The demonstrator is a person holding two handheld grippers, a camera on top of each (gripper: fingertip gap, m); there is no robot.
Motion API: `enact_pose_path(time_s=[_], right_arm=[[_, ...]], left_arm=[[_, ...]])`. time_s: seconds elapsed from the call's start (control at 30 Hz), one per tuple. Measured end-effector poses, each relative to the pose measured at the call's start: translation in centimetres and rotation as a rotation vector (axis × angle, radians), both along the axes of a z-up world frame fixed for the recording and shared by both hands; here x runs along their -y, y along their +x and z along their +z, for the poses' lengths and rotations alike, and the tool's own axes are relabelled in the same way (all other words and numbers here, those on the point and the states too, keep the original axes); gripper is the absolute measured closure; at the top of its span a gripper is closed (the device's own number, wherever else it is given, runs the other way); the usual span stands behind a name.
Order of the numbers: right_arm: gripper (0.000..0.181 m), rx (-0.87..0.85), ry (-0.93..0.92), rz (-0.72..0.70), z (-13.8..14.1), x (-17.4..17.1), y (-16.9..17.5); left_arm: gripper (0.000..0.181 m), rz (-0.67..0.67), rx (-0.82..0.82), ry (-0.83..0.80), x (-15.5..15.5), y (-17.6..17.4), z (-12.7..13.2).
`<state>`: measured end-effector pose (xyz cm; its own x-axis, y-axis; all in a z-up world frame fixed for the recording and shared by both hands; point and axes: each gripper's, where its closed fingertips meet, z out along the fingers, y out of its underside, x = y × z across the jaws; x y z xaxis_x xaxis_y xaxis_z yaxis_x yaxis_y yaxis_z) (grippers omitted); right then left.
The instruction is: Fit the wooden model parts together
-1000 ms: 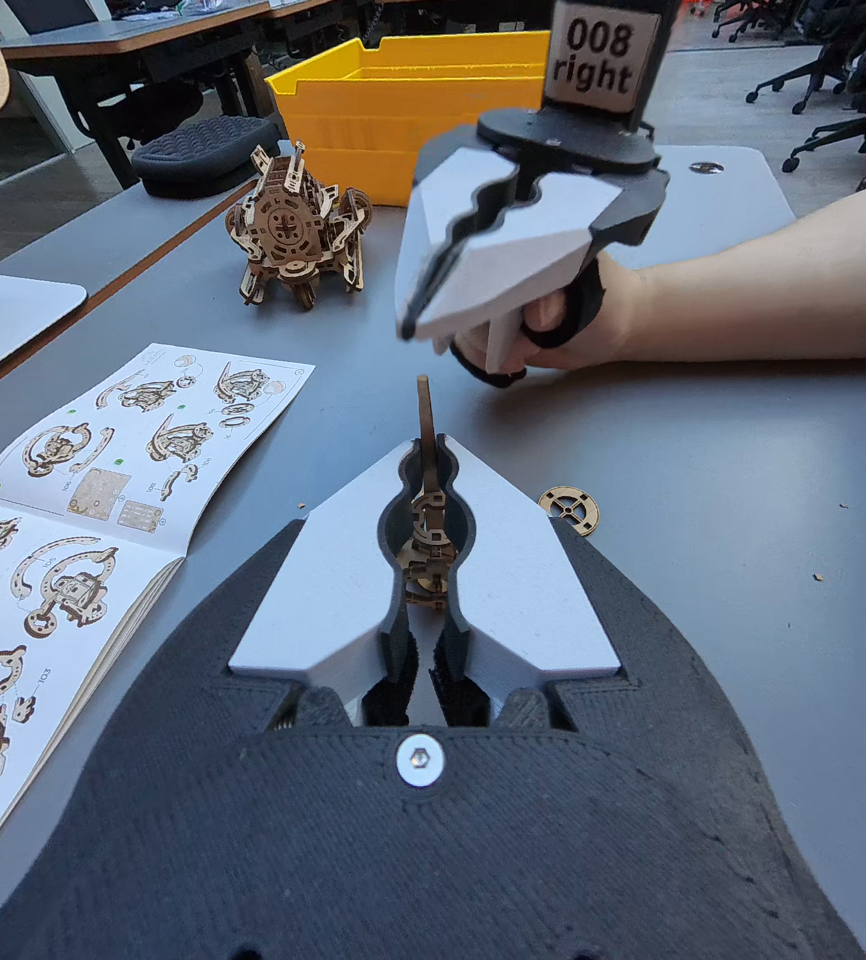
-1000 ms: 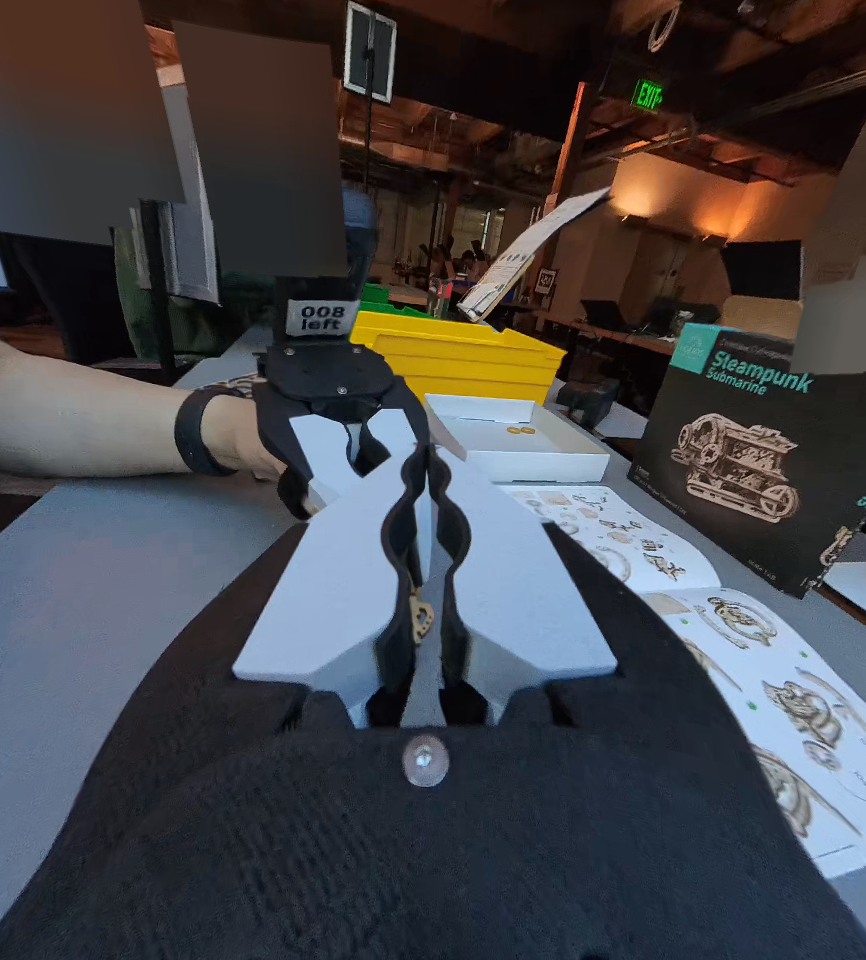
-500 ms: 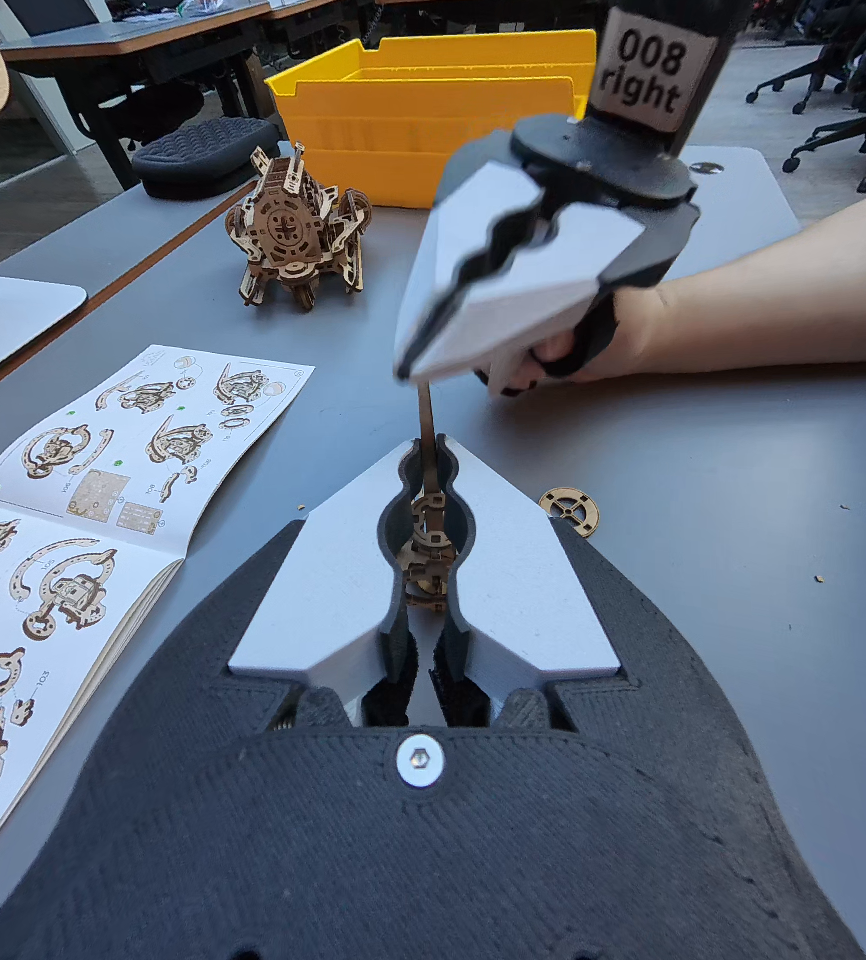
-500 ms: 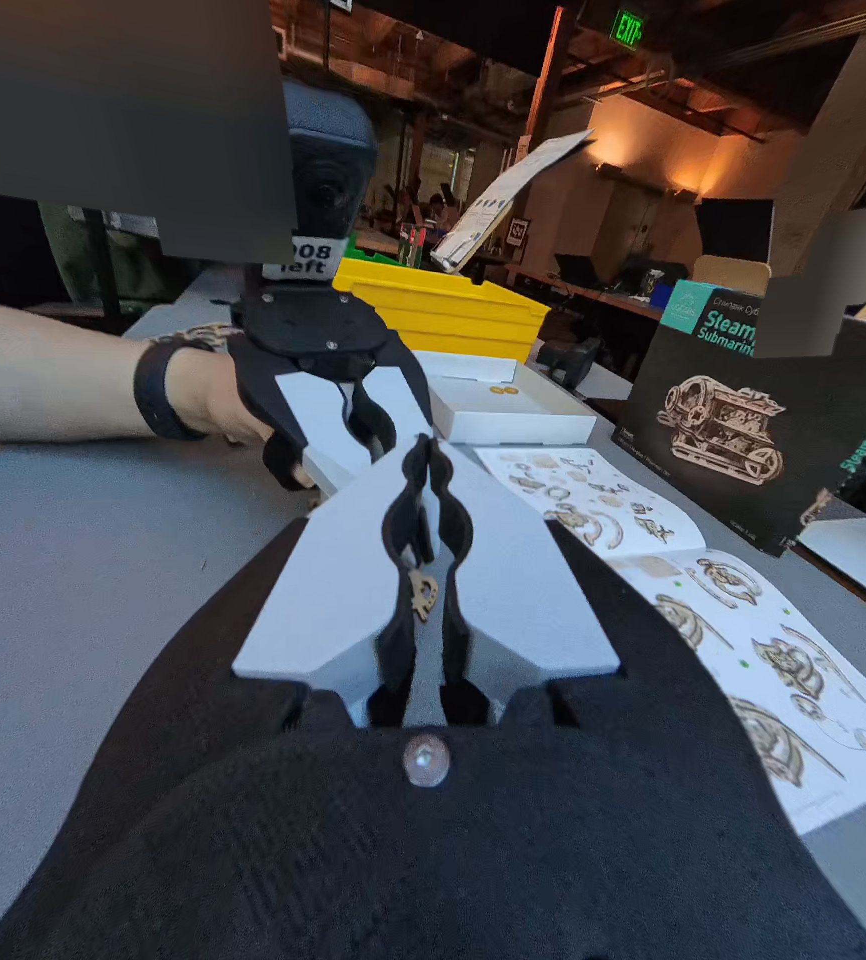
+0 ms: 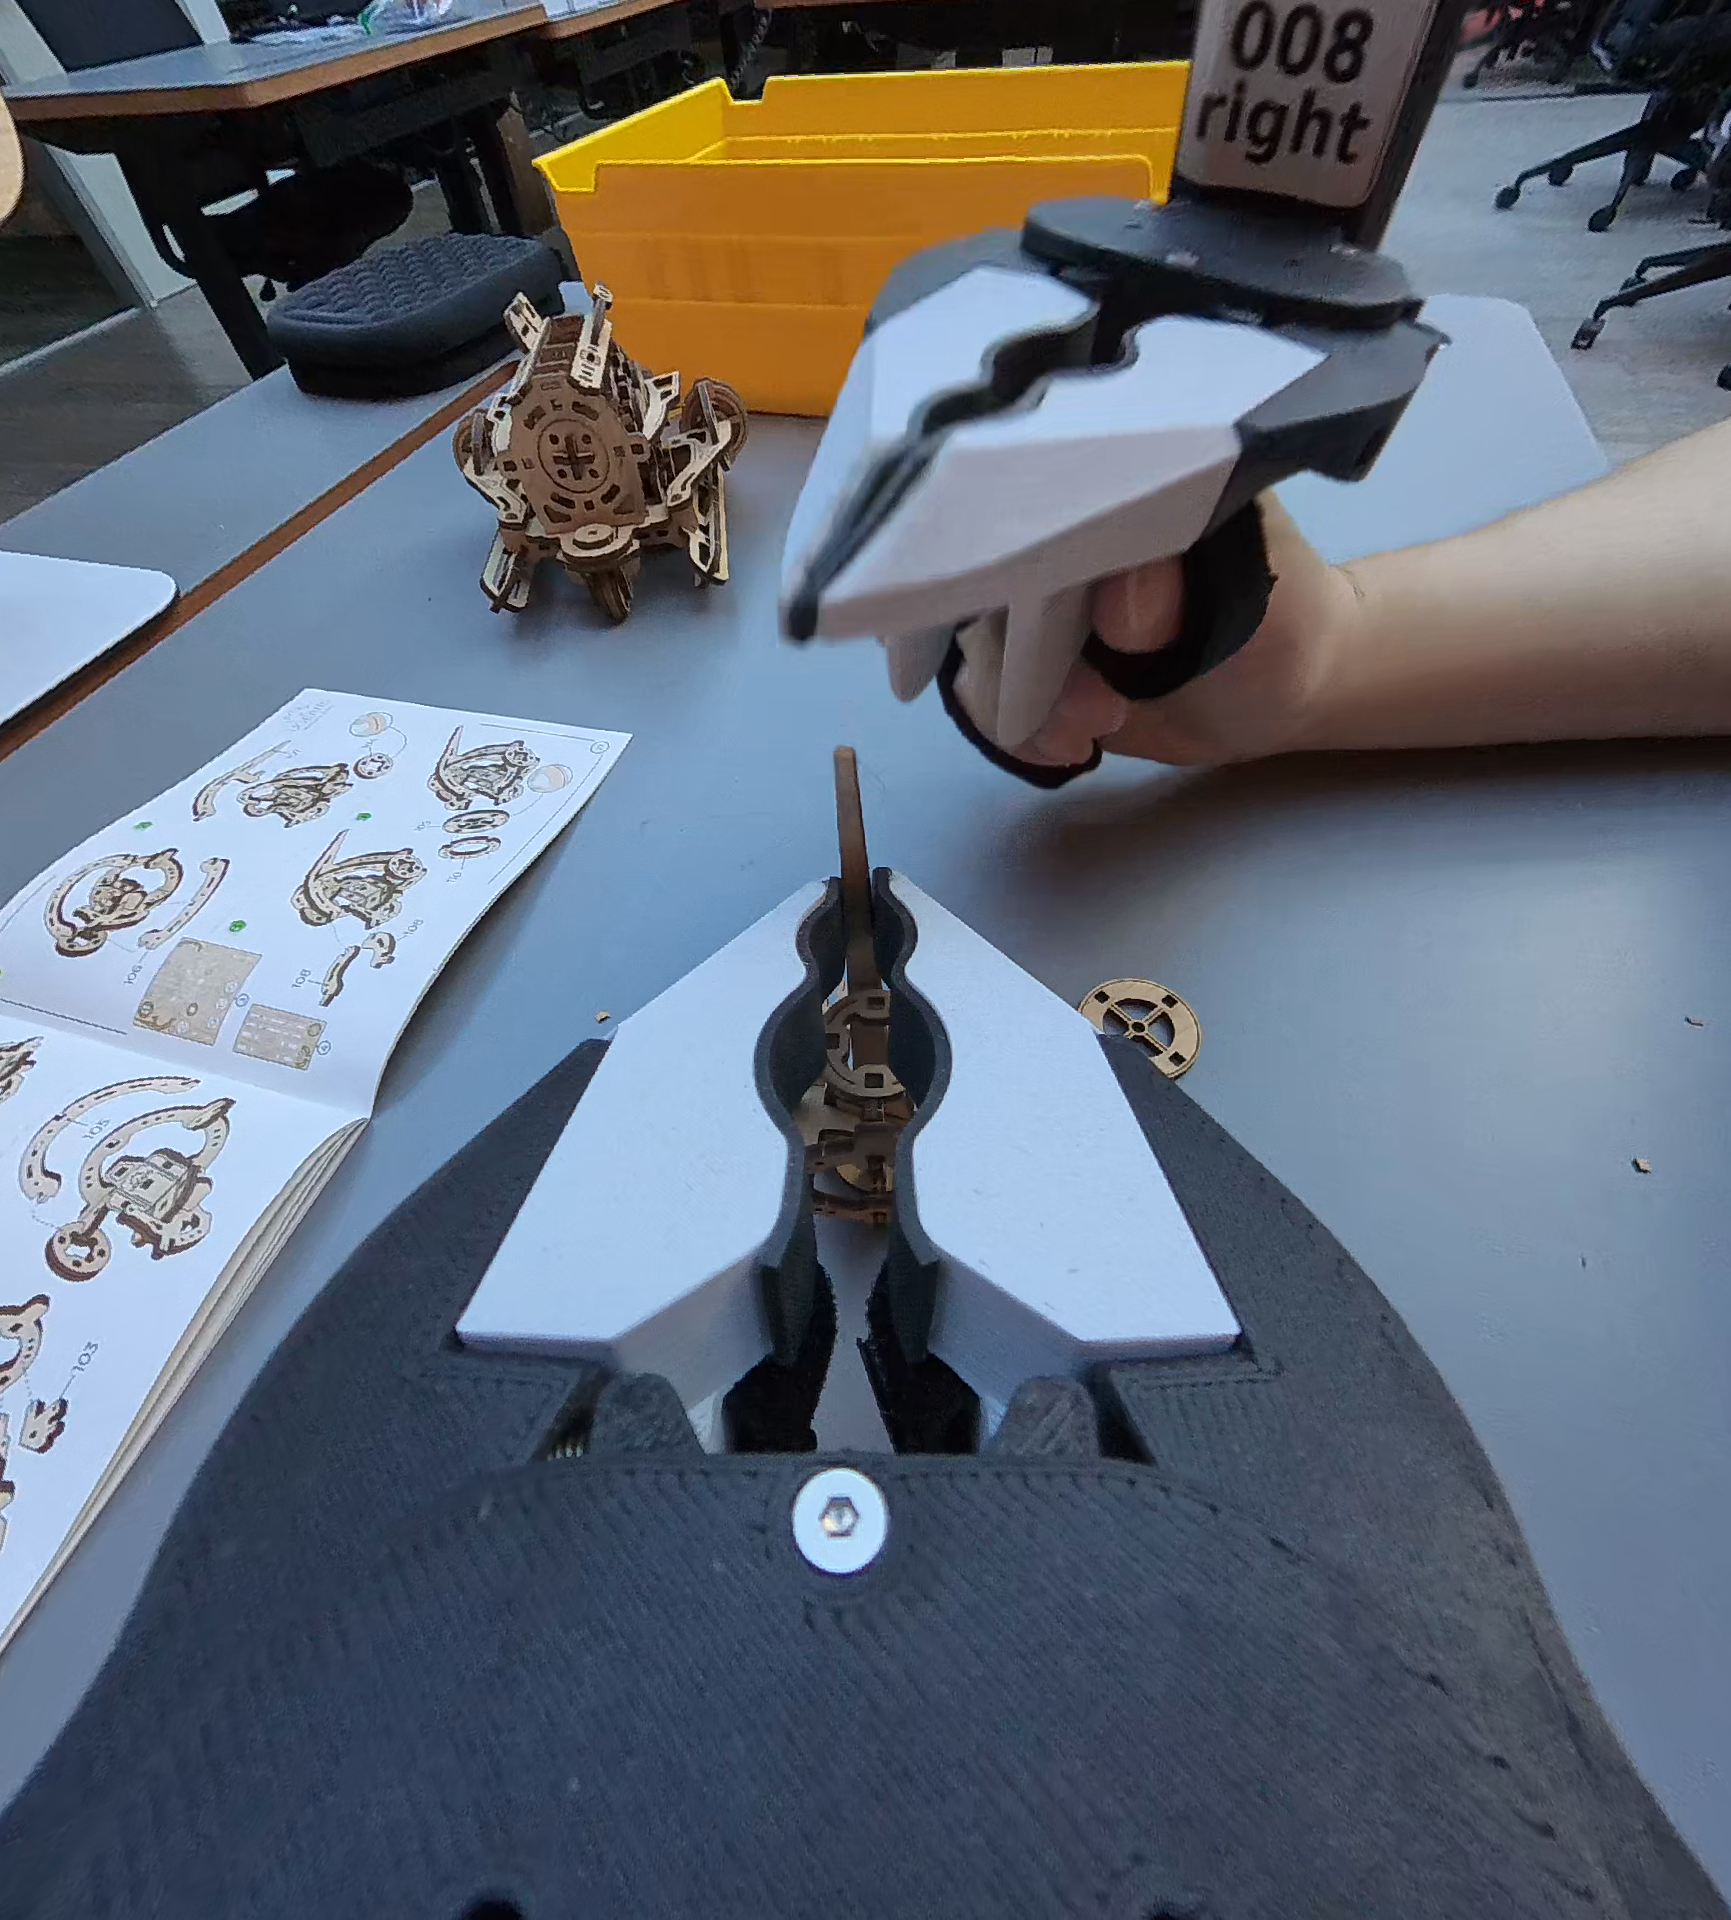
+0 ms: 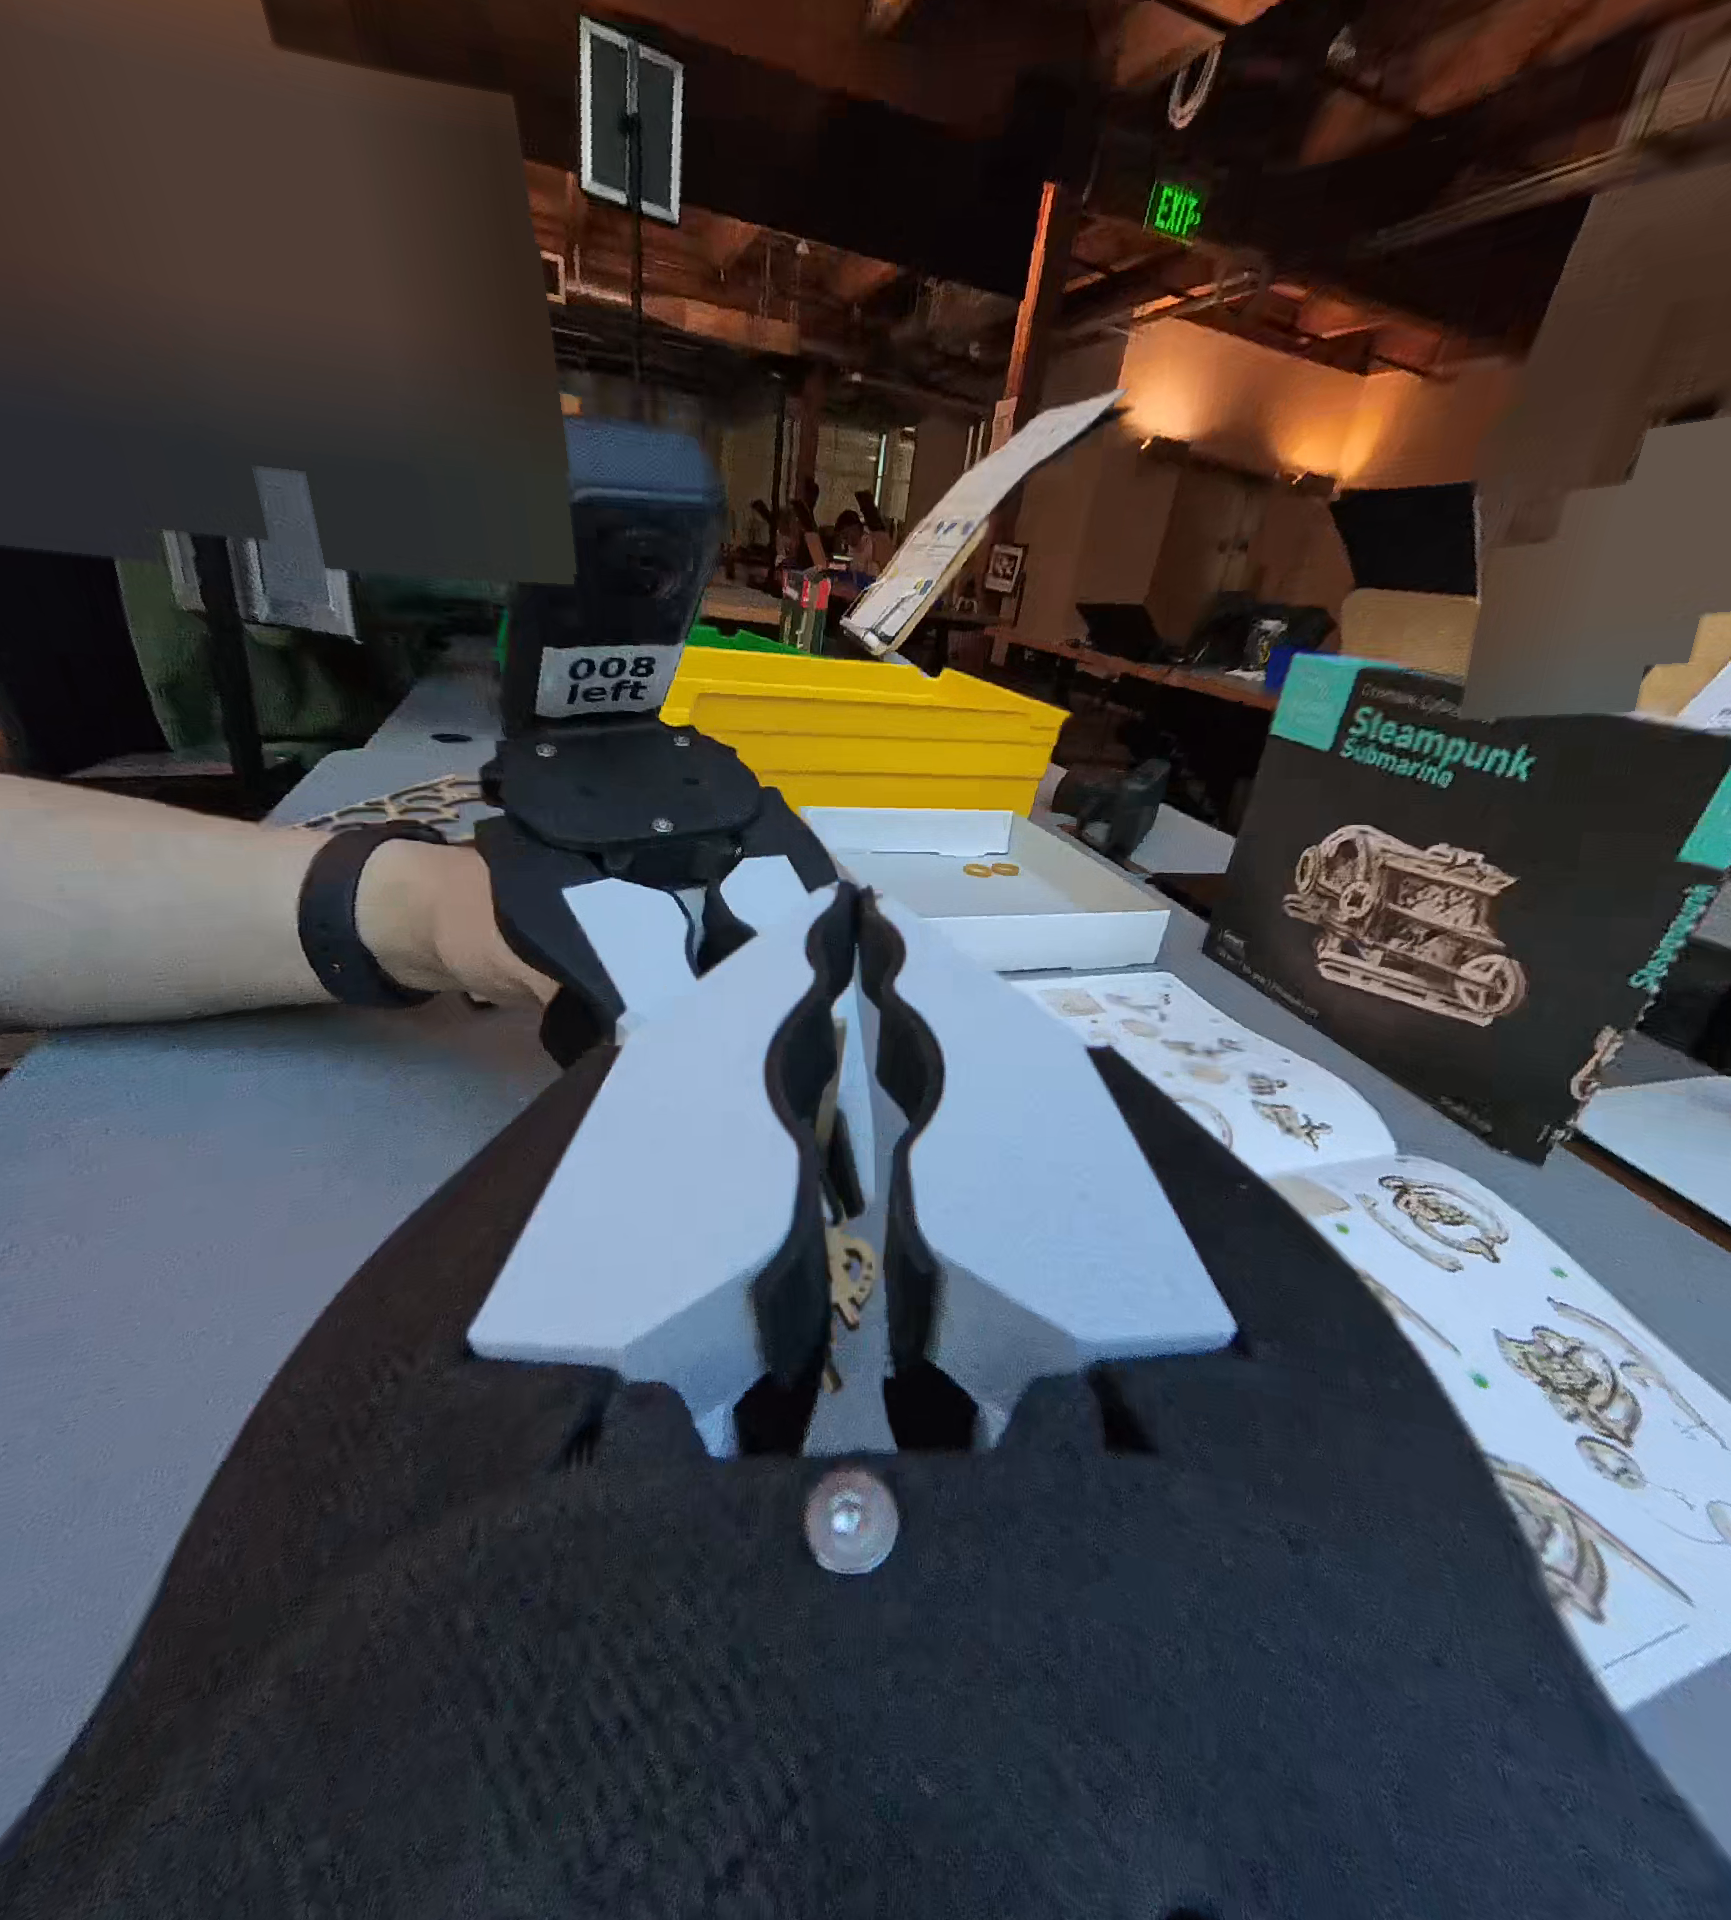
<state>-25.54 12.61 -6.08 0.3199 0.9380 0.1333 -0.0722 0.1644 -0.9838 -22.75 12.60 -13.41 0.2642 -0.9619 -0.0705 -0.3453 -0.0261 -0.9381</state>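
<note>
In the left wrist view my left gripper (image 5: 850, 883) is shut on a small wooden sub-assembly (image 5: 853, 1091). A thin wooden strip (image 5: 848, 810) sticks up past the tips. My right gripper (image 5: 807, 615) hovers shut, a little above and beyond that strip, apart from it. In the right wrist view the right gripper (image 6: 856, 902) is shut, with a small wooden part (image 6: 848, 1273) lodged between its fingers. The left gripper's body (image 6: 622, 800) shows just behind, its tips hidden. A built wooden model (image 5: 591, 468) stands at the back left. A loose wooden ring (image 5: 1139, 1027) lies on the grey table (image 5: 1412, 1039).
An open instruction booklet (image 5: 269, 894) lies to the left. A yellow bin (image 5: 840, 208) stands at the back. In the right wrist view there are a black kit box (image 6: 1463, 914), a white tray (image 6: 1006, 914) and a second yellow bin (image 6: 871, 738).
My right gripper dipped until its tips nearly met the strip half a second ago, then lifted away again. My left gripper and its part have stayed still.
</note>
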Motion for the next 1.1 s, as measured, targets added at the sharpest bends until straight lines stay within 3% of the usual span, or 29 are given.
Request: enact_pose_path(time_s=[0.03, 0.1, 0.23, 0.3, 0.4, 0.5, 0.6, 0.73, 0.83, 0.9, 0.97, 1.03, 1.1], right_arm=[[0.181, 0.011, 0.049, -0.034, 0.1, 0.0, 0.1], [0.181, 0.133, -0.024, 0.018, -2.8, 0.1, -0.9], [0.181, 0.03, 0.075, -0.039, 0.1, 0.3, 0.1], [0.181, 0.13, -0.035, 0.006, -2.7, -0.1, -0.8], [0.181, -0.004, -0.021, 0.004, 0.1, 0.0, 0.2], [0.181, 0.103, -0.076, 0.041, -2.5, 0.0, -0.8], [0.181, 0.009, -0.023, 0.005, 0.1, 0.0, -0.2], [0.181, 0.086, -0.111, 0.038, -2.3, -0.3, -0.7], [0.181, 0.023, -0.031, 0.015, -0.1, 0.4, -0.1], [0.181, 0.127, -0.095, 0.042, -2.9, 0.3, -0.9], [0.181, 0.054, -0.112, 0.032, -1.4, 0.0, -0.4], [0.181, 0.013, -0.007, -0.023, 0.1, 0.3, 0.1], [0.179, 0.13, -0.09, 0.015, -3.0, 0.1, -0.8]], left_arm=[[0.178, 0.001, -0.001, 0.003, 0.0, 0.0, 0.0], [0.178, 0.0, -0.001, 0.002, 0.0, 0.0, 0.0], [0.178, 0.001, -0.003, 0.005, 0.0, -0.1, 0.0], [0.178, 0.0, -0.002, 0.002, 0.0, 0.0, 0.0], [0.178, 0.001, -0.004, 0.004, 0.0, 0.0, 0.0], [0.178, 0.0, -0.005, 0.005, 0.0, 0.0, 0.0], [0.178, 0.001, -0.003, 0.003, 0.0, 0.0, 0.0], [0.178, -0.001, -0.005, 0.003, 0.0, 0.1, 0.0], [0.178, -0.001, -0.004, 0.005, 0.0, 0.0, 0.0], [0.178, 0.001, -0.002, 0.002, 0.0, 0.0, 0.0], [0.178, 0.001, -0.004, 0.002, 0.0, 0.0, 0.0], [0.178, 0.001, -0.009, 0.012, 0.1, 0.0, 0.0], [0.178, 0.0, -0.009, 0.013, 0.1, 0.1, 0.0]])
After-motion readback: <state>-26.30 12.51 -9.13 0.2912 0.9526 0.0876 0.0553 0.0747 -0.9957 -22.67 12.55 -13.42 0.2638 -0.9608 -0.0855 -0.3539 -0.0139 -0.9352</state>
